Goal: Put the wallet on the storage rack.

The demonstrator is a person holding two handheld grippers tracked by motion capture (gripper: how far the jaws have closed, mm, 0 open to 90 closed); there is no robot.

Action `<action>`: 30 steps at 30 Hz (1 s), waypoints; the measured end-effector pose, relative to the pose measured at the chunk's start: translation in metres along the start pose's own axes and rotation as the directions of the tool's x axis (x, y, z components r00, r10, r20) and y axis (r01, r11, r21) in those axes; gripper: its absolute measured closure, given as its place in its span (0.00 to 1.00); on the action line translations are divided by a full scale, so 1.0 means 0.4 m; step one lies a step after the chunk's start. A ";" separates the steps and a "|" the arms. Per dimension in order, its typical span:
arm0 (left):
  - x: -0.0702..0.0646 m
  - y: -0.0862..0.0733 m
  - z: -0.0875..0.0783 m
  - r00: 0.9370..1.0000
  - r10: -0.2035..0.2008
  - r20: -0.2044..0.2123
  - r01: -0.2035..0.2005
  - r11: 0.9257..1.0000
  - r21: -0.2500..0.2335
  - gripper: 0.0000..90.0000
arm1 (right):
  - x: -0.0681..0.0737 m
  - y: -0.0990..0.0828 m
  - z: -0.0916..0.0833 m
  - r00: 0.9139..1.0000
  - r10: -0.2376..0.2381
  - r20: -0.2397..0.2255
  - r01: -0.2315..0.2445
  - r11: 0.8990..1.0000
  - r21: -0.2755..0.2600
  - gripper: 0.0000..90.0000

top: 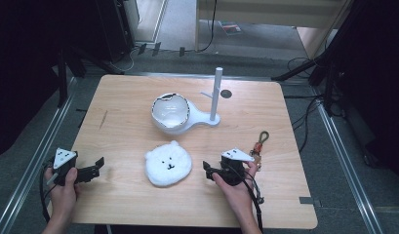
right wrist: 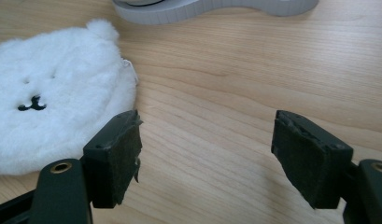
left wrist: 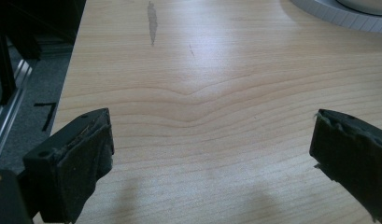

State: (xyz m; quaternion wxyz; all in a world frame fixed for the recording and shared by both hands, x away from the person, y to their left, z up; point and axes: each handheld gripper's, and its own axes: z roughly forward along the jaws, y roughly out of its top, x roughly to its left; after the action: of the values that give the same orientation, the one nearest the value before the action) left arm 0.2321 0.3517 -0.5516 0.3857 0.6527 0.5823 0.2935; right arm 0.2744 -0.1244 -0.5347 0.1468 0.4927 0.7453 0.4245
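So the right gripper (top: 210, 170) sits low over the desk (top: 119, 204) with its fingers (right wrist: 115, 156) spread apart and nothing between them, just bare wood showing in the gap. The thing it's going for looks like the white plush bear face (top: 168, 164), and that lies just off to the side of the fingers, past the left-hand one in the right gripper view, close but not touching as far as I can tell. It's a flat roundish pouch lying face up, slightly wider than tall, ears pointing away from the person, so there's no real long axis to line up with; the nearest bit to pinch is the fluffy edge facing the fingers. The right hand (top: 236, 187) is clearly the nearer one. The left gripper (top: 92, 170) is well apart on the other side of the bear, fingers (left wrist: 74, 170) wide open too, over empty desk. My guess is the next move is a short sideways slide of the right fingers toward the bear's rim, and the risk is just pushing the soft thing along instead of getting a finger under it. A small keyring strap (top: 259, 144) lies just beyond the right hand. Farther out, beyond the bear, there's a white bowl (top: 170, 111) sitting on a white stand base (top: 199, 118), and it looks empty, with a dark chipped-looking rim. A white post (top: 216, 95) rises from that base at the far end.
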 end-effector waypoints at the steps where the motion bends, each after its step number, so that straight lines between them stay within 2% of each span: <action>1: 0.000 0.000 0.000 1.000 0.000 0.000 0.000 1.000 0.000 0.00 | 0.002 0.001 0.004 1.000 -0.003 -0.004 0.003 1.000 0.003 0.27; 22: 0.000 0.000 0.000 1.000 -0.004 0.003 0.004 1.000 0.002 0.00 | 0.042 0.028 0.067 0.997 0.023 -0.072 -0.020 0.999 0.037 0.22; 30: 0.000 0.000 0.000 1.000 -0.004 0.003 0.004 1.000 0.002 0.00 | 0.066 0.039 0.096 0.996 0.011 -0.092 -0.006 0.998 0.063 0.18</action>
State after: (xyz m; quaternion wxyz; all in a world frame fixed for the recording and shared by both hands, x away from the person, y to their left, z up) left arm 0.2321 0.3518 -0.5516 0.3866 0.6524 0.5831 0.2914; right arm 0.2959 -0.0806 -0.5402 0.0950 0.4800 0.7621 0.4240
